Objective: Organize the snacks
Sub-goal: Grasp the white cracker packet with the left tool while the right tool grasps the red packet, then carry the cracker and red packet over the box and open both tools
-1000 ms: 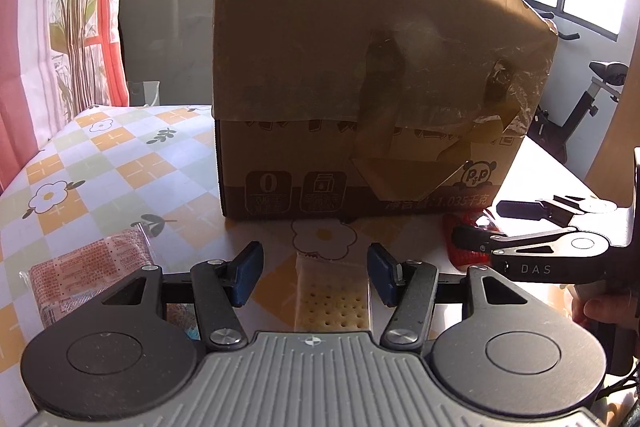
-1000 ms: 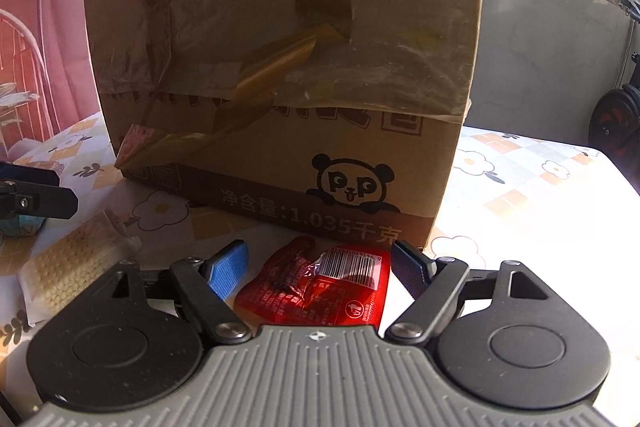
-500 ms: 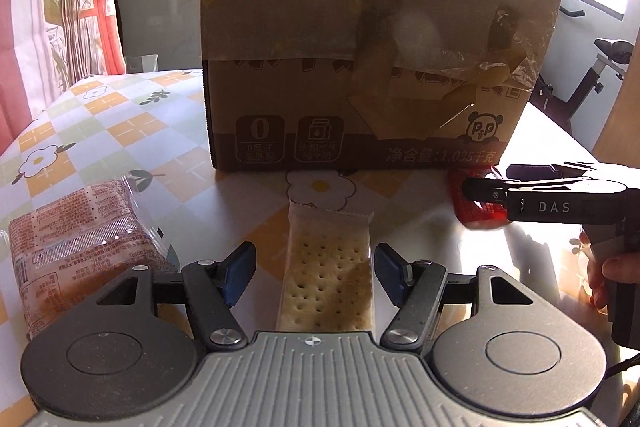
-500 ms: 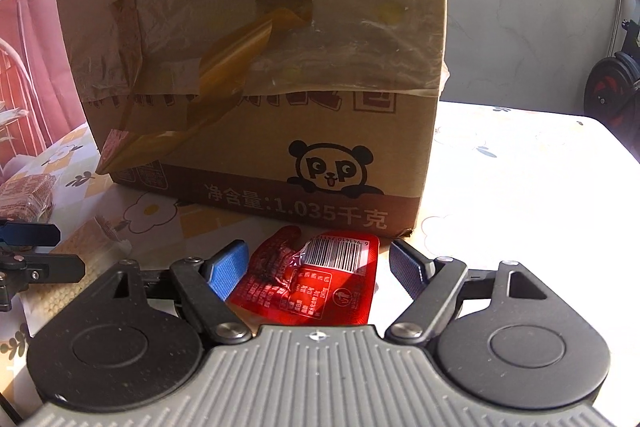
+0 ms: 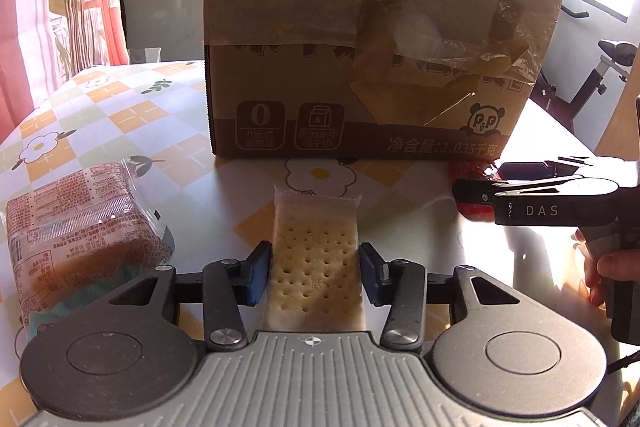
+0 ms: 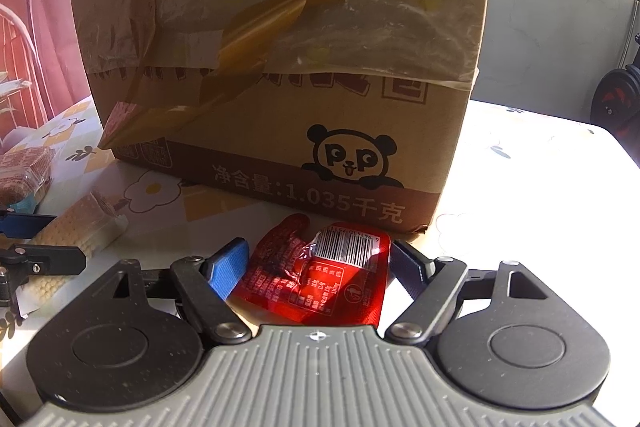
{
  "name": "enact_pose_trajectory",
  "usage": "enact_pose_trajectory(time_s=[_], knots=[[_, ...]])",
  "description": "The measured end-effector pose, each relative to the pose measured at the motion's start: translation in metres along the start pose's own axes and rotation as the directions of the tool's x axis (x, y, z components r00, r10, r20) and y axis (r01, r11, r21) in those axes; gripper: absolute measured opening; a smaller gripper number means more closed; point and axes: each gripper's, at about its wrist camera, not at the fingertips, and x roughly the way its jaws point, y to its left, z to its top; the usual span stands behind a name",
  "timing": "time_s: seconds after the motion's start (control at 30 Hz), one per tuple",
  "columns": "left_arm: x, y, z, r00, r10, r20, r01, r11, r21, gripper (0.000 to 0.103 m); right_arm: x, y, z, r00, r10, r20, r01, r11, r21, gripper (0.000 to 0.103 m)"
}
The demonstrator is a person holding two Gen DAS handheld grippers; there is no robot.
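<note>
Straddling the cracker pack (image 5: pixel 315 259), left tool (image 5: pixel 315 273) open; right tool (image 6: pixel 320 267) open around red packet (image 6: pixel 320 279).

Table w/ floral check cloth (image 5: pixel 120 123). On it: taped cardboard box (image 5: pixel 372 39), cracker pack (image 5: pixel 316 259), red pouch (image 6: pixel 320 279), brown wrapped cake pack (image 5: pixel 76 227).

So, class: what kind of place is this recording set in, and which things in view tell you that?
Most likely a home dining or living room. A table with a flowered checked tablecloth holds a cardboard box and snack packets, and an exercise bike stands by the windows.
</note>
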Motion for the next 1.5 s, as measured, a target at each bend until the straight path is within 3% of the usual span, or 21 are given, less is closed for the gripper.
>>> enact_pose_trajectory(time_s=[0.1, 0.3, 0.53, 0.63, 0.7, 0.9, 1.2, 1.5], knots=[[-0.002, 0.002, -0.001, 0.999, -0.04, 0.002, 0.04, 0.999, -0.029, 0.048, 0.002, 0.004, -0.001, 1.0, -0.001, 0.003, 0.001, 1.0, -0.021, 0.076], [-0.002, -0.001, -0.003, 0.998, -0.056, 0.001, 0.056, 0.998, -0.019, 0.048, 0.002, 0.012, -0.003, 0.999, 0.033, 0.013, -0.032, 0.998, -0.061, 0.063], [-0.003, -0.002, -0.004, 0.999, -0.052, 0.008, 0.052, 0.999, -0.009, 0.048, 0.003, 0.014, -0.004, 0.998, 0.057, 0.017, -0.055, 0.996, -0.064, 0.057], [-0.005, -0.002, -0.003, 0.998, -0.053, 0.019, 0.053, 0.999, -0.003, 0.048, 0.0, 0.012, -0.005, 0.997, 0.066, 0.026, -0.065, 0.996, -0.054, 0.049], [-0.007, -0.004, -0.003, 0.998, -0.059, 0.029, 0.058, 0.998, 0.009, 0.048, -0.004, 0.009, -0.006, 0.997, 0.065, 0.049, -0.063, 0.997, -0.039, 0.037], [-0.008, -0.007, -0.003, 0.996, -0.077, 0.04, 0.076, 0.997, 0.02, 0.048, -0.011, 0.002, -0.008, 0.993, 0.09, 0.081, -0.089, 0.996, -0.011, 0.025], [-0.014, -0.009, -0.003, 0.996, -0.07, 0.059, 0.068, 0.997, 0.039, 0.048, -0.027, -0.011, -0.011, 0.982, 0.132, 0.132, -0.136, 0.99, 0.023, 0.021], [-0.038, -0.008, 0.006, 0.993, -0.048, 0.111, 0.042, 0.998, 0.049, 0.048, -0.036, -0.01, -0.007, 0.989, 0.084, 0.12, -0.09, 0.995, 0.048, 0.021]])
